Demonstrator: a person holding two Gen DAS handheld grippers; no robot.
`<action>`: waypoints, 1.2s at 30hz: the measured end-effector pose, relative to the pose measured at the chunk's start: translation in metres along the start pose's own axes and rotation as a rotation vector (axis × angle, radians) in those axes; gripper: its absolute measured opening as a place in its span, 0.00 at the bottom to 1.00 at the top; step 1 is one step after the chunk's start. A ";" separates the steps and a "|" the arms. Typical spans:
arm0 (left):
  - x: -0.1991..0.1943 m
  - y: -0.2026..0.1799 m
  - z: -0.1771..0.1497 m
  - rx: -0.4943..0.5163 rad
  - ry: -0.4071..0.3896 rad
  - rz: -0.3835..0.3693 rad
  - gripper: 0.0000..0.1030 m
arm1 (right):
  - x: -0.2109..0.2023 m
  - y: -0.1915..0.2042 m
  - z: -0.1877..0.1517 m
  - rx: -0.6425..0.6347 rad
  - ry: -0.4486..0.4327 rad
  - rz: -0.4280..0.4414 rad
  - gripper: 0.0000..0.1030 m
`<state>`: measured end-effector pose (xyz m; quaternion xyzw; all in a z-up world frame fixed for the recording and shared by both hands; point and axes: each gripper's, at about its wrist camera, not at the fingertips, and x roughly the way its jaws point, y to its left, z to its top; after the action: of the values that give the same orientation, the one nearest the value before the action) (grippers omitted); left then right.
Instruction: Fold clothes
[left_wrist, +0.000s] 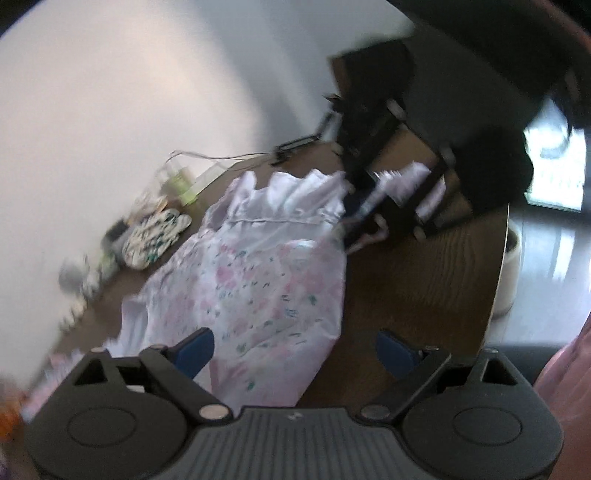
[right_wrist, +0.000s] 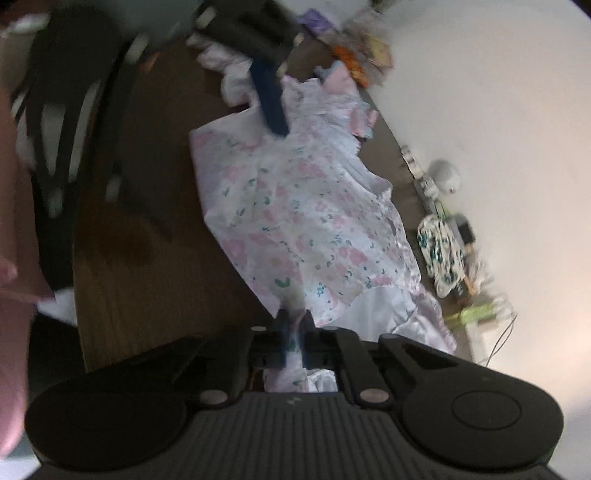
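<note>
Dark wood counter (left_wrist: 417, 280) against a plain white wall (left_wrist: 110, 110); bright window (left_wrist: 554, 166) at three o'clock.

The dress (right_wrist: 306, 221) is thin cloth, white with pink and green flower print, soft and a little shiny, with a gathered frill at one end. It lies on a table (left_wrist: 413, 280) of dark brown wood with visible grain and a matt finish. The left gripper (left_wrist: 295, 350) has a black matt plastic body with a ribbed grey part, small round metal pins and blue pads (left_wrist: 195, 350) that look like smooth rubber. The wall (left_wrist: 110, 110) is plain white and matt. The floor (left_wrist: 546, 258) beside the table is glossy.
</note>
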<state>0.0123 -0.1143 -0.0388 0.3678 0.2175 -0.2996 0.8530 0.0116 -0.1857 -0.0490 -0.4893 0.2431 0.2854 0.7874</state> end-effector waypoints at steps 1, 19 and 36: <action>0.005 -0.003 0.002 0.041 0.007 0.003 0.80 | -0.001 -0.006 0.000 0.032 -0.003 0.014 0.05; 0.024 0.045 0.027 0.018 0.004 -0.118 0.03 | 0.008 0.038 -0.015 -0.108 -0.046 -0.216 0.68; -0.025 0.035 -0.052 -0.038 0.096 0.263 0.57 | 0.006 0.005 -0.003 -0.155 0.028 -0.198 0.04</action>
<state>0.0103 -0.0466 -0.0396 0.3909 0.2135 -0.1630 0.8803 0.0121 -0.1858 -0.0570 -0.5741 0.1820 0.2171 0.7682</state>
